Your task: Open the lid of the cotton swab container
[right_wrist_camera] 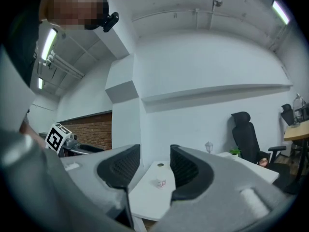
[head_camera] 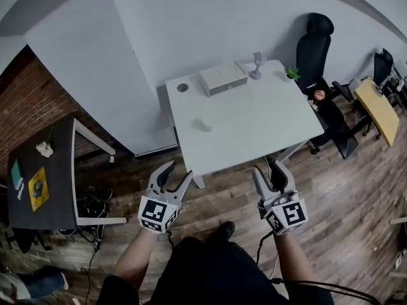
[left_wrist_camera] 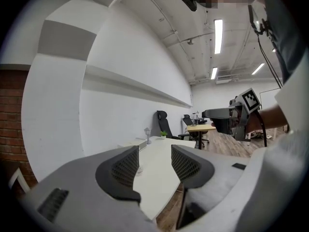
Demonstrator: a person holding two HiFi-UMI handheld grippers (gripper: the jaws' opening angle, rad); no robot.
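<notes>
No legible text anywhere. The cotton swab container has a pinkish label, with print too small to read. The cubes on the left gripper and right gripper carry only black-and-white square markers, no letters or digits. The yellow item near the left edge of the dark side table has an unreadable dark print.
</notes>
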